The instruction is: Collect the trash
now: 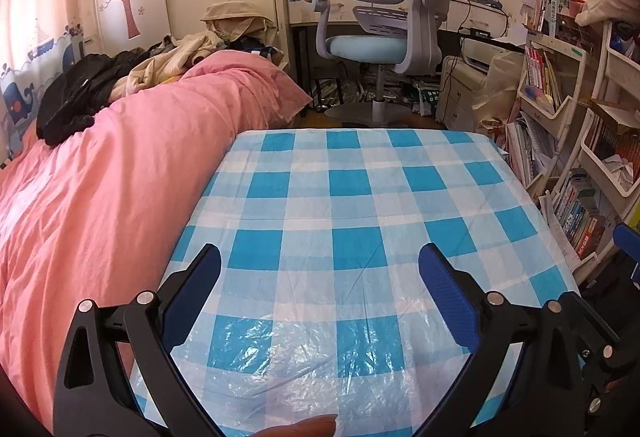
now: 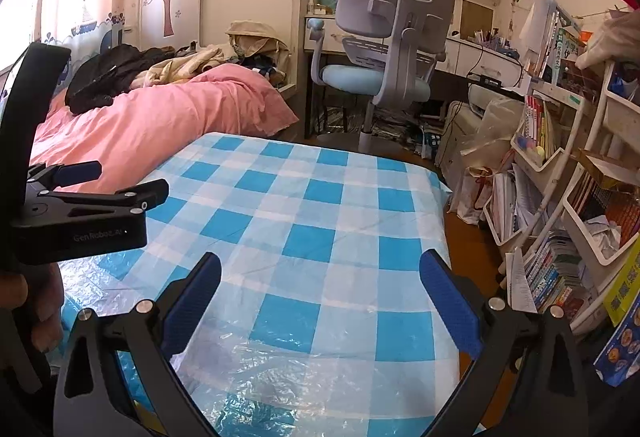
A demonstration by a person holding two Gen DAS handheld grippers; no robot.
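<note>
Both hand-held grippers, left [image 1: 320,269] and right [image 2: 320,277], hang with fingers spread wide, holding nothing, over the blue-checked plastic cloth on the table [image 1: 360,193]. No trash shows on it. Left lies a pink bed [image 1: 100,177]; far off, a chair [image 1: 384,9].

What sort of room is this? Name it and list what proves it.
Most likely a child's bedroom and study: a bed with a pink duvet, a grey desk chair at a desk, and racks crammed with books.

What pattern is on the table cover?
Blue-and-white checks on the table cover, clearest in the left wrist view.
</note>
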